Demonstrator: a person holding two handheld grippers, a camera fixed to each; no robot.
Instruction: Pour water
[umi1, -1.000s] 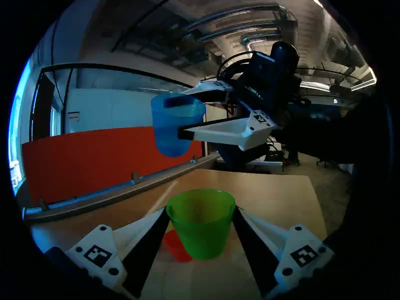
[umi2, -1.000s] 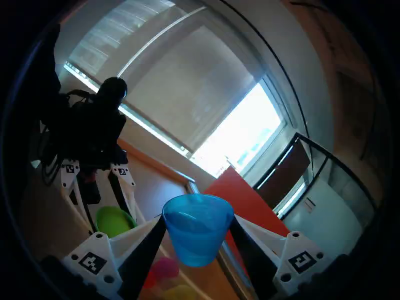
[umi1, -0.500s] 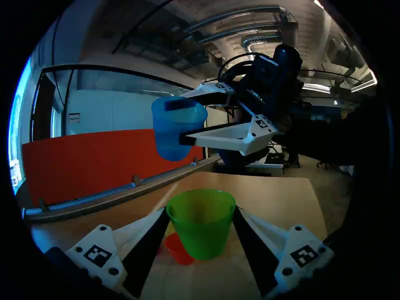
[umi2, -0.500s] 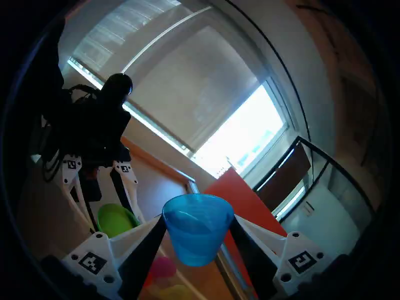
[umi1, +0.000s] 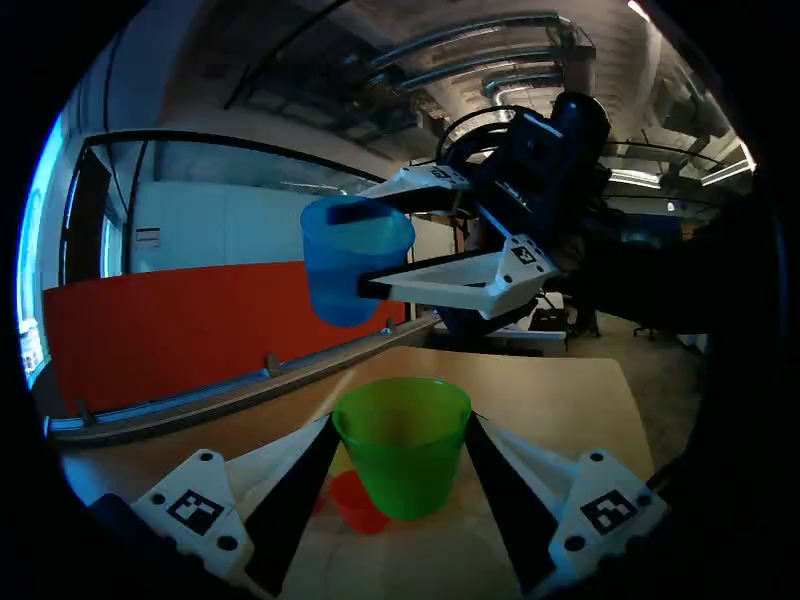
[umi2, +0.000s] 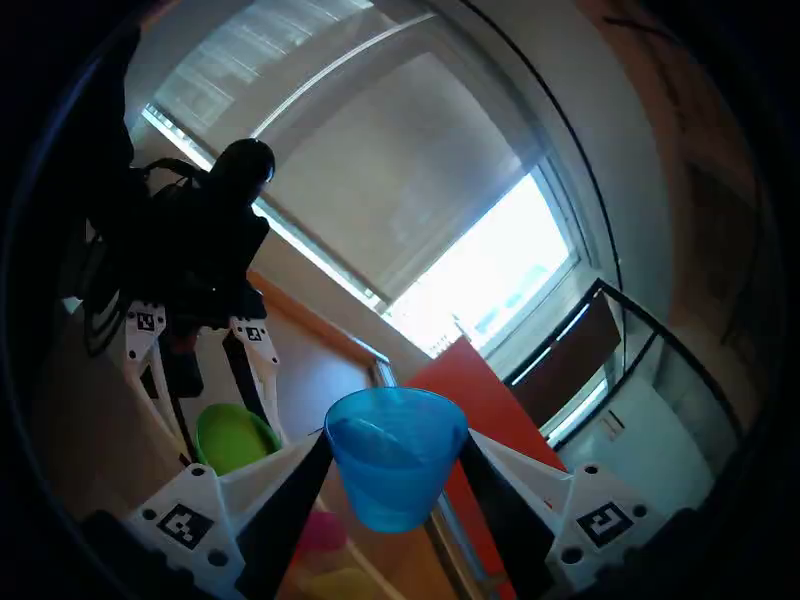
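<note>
up close in the left gripper view, the left hand-held gripper (umi1: 400, 428) is clamping the green cup (umi1: 402, 455), both fingers pressing on its sides, the cup sitting upright with its mouth open to the top. just below and behind it a small red cup (umi1: 355, 500) is resting on the pale wooden table (umi1: 560, 400). looking further out, the right hand-held gripper (umi1: 352, 250) is hanging above and beyond the green cup, reaching in from the right and squeezing the blue cup (umi1: 350, 262), which is held close to upright and well clear of the green rim. behind it an orange wall panel (umi1: 180, 320) is running along the table's far edge.

switching to the right gripper view, the blue cup is sitting right between that gripper's fingers, a darker level showing inside, though whether it is water i cannot tell. farther off, the green cup's open mouth is showing lower left, and a bright window (umi2: 490, 270) is glowing beyond.
</note>
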